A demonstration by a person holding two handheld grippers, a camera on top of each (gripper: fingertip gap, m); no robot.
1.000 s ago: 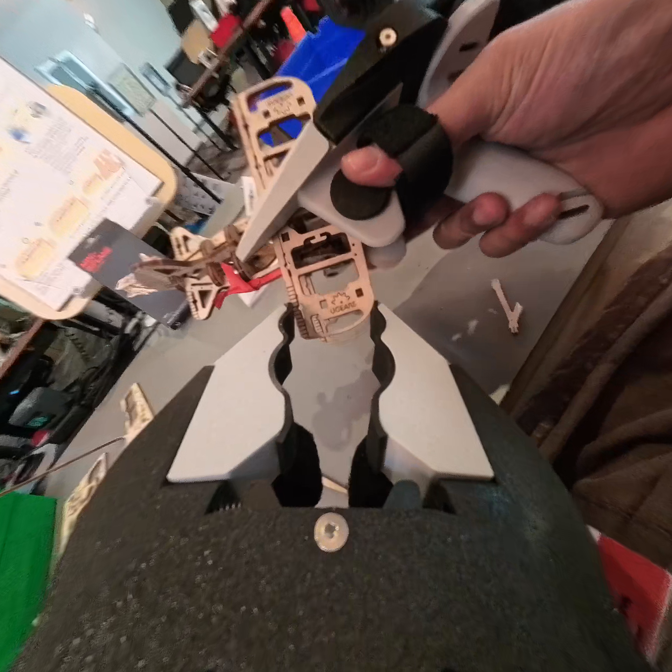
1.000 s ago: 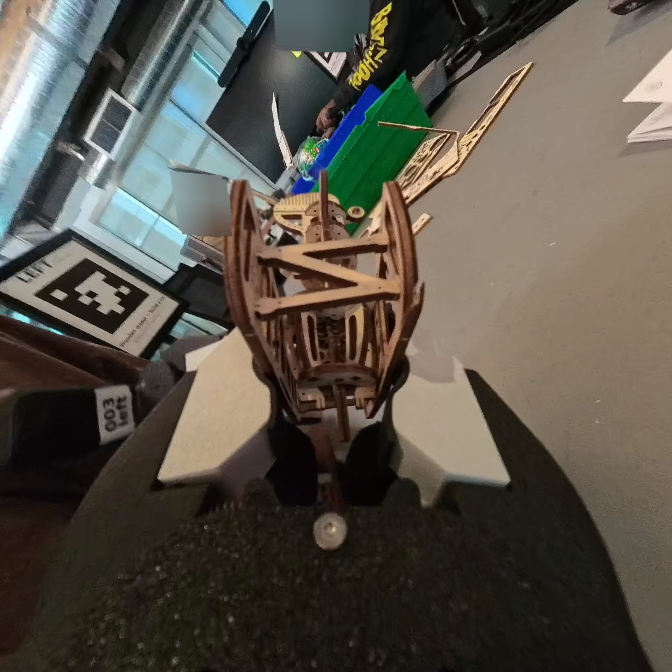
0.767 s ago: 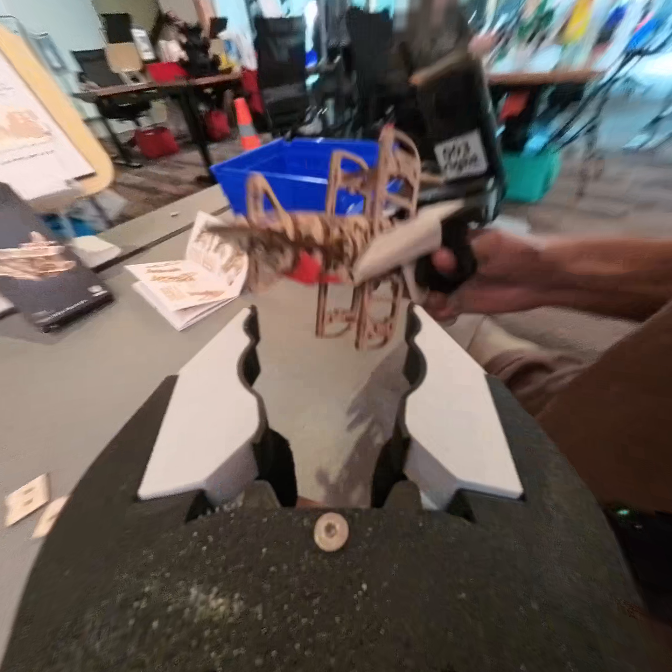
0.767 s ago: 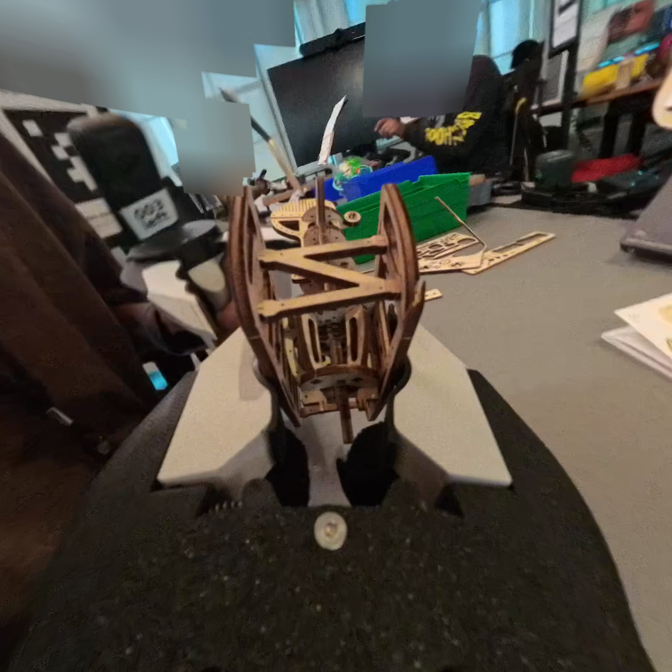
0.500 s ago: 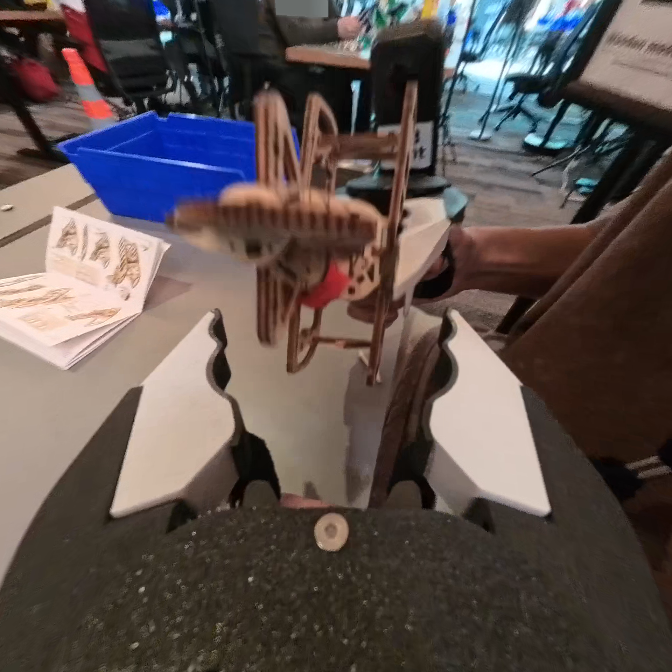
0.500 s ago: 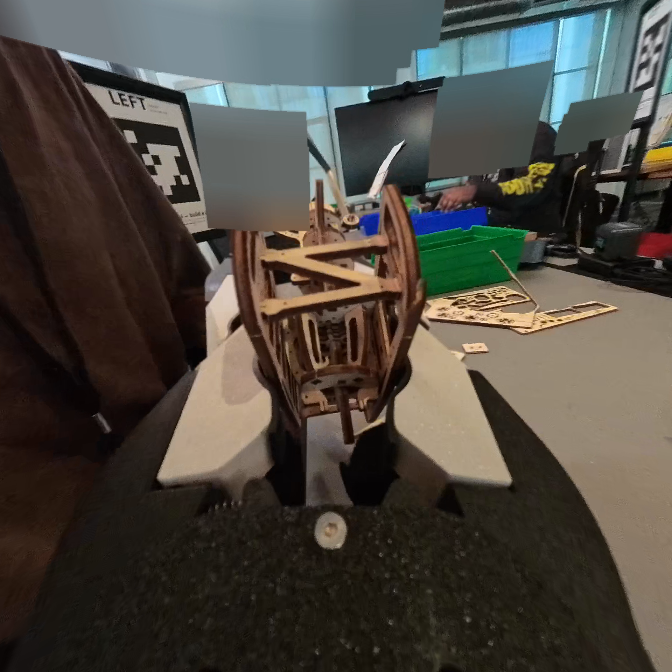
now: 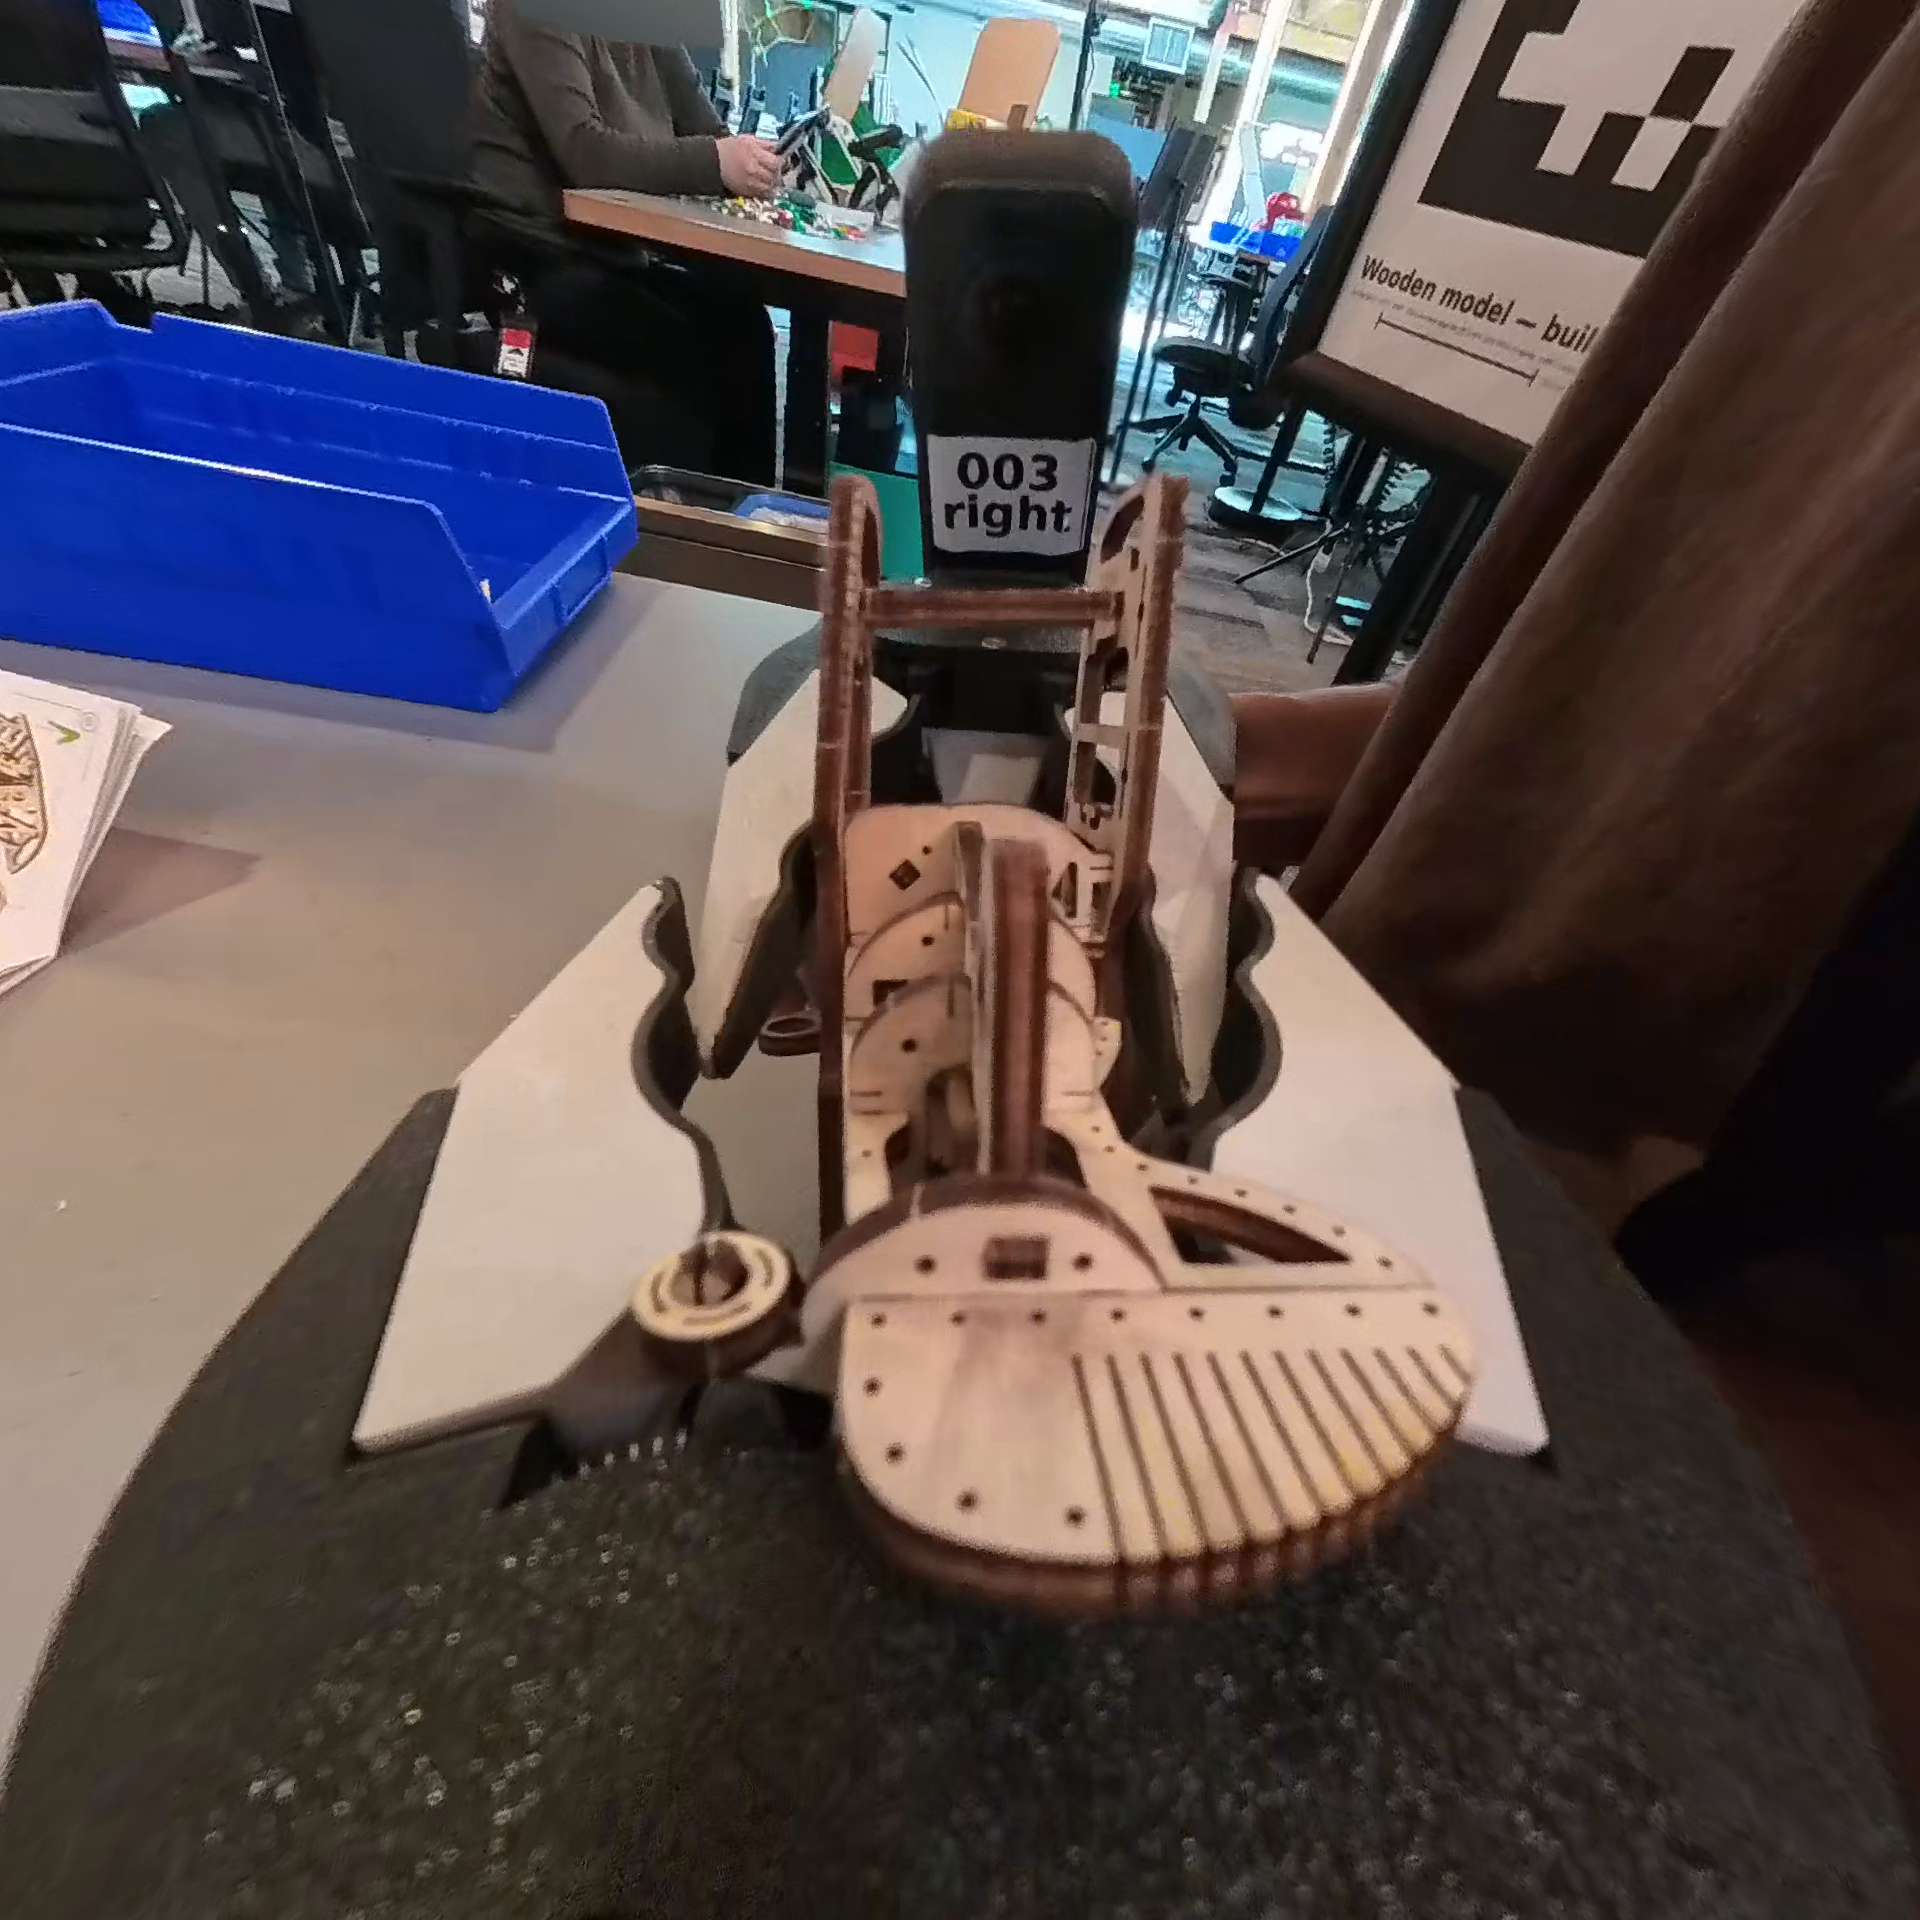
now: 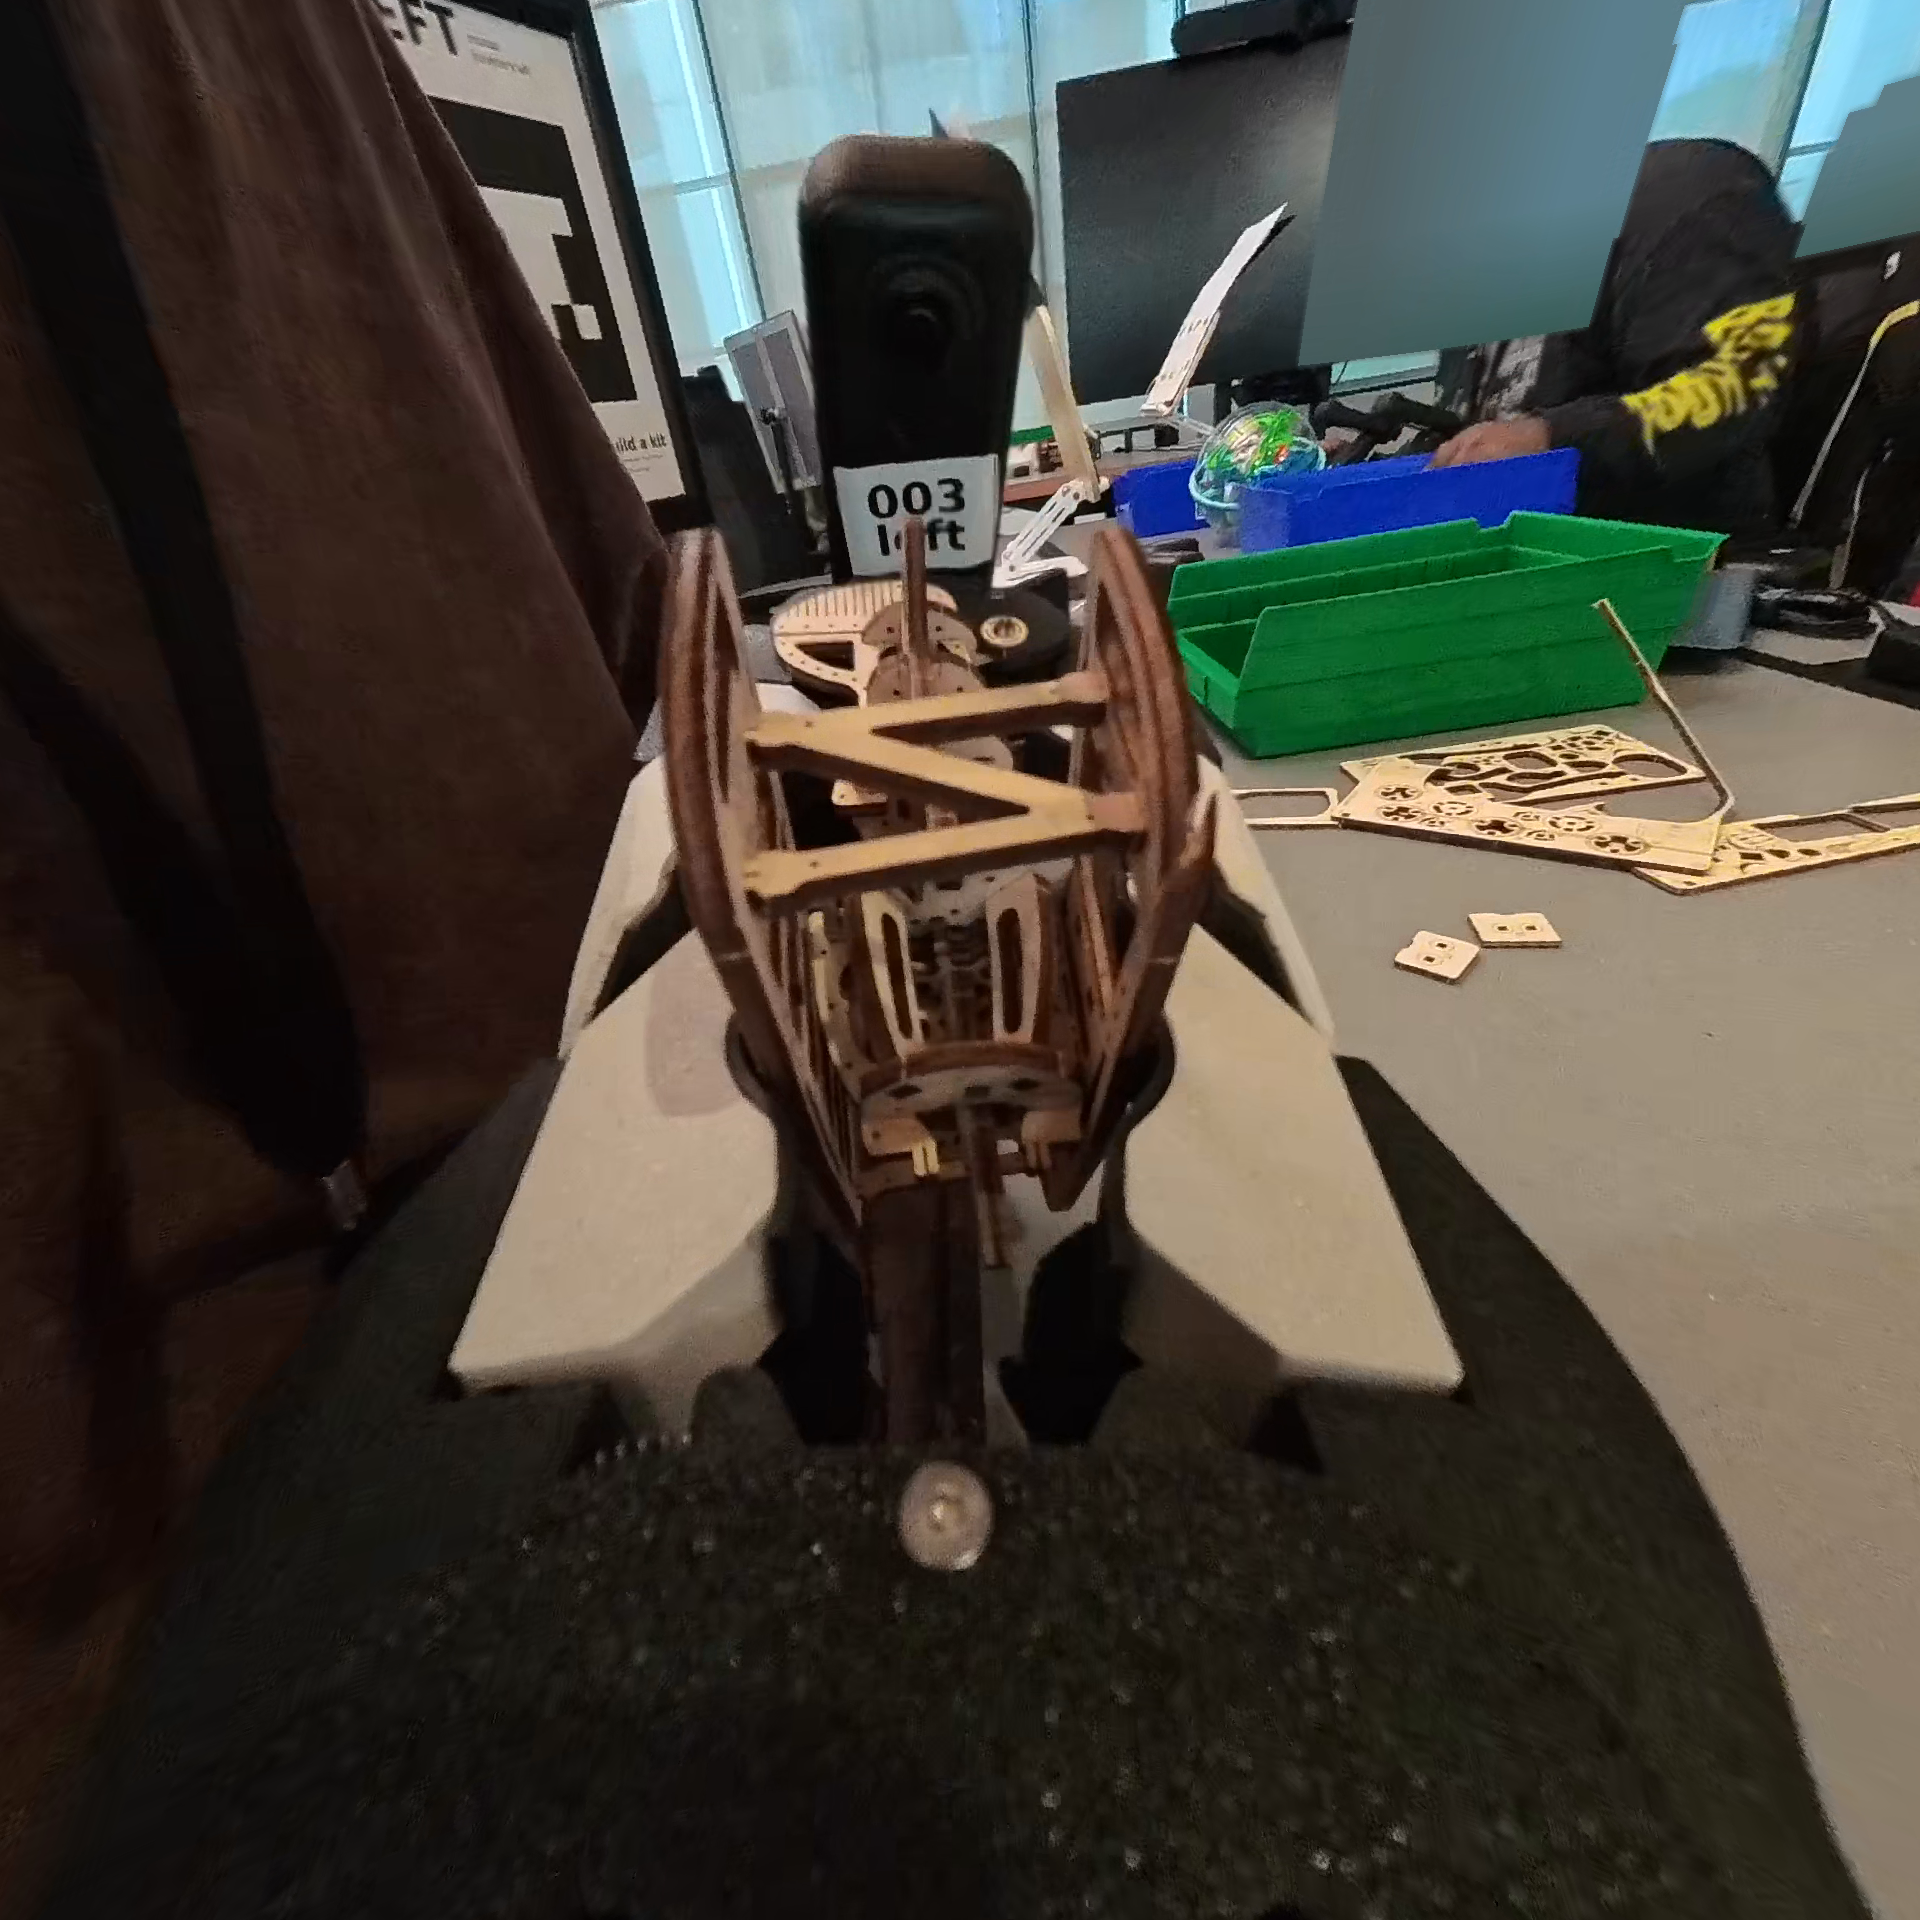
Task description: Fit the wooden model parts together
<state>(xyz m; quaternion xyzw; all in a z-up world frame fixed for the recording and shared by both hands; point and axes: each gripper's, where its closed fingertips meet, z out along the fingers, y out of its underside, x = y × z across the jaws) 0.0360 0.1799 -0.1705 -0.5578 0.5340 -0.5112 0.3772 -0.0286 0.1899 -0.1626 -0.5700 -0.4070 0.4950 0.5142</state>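
Both grippers facing each other, wooden model (image 8: 925, 883) between them.
Right gripper (image 8: 951, 1122) is pinching the model's frame; left gripper (image 7: 961, 997) is standing spread around its fan-shaped end, green bin (image 8: 1455, 634) lying beyond.

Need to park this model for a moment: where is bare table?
Bare grey table lies left of the left gripper, between booklet and blue bin. Right of the right gripper it's crowded: wooden sheets, two small squares, green bin.
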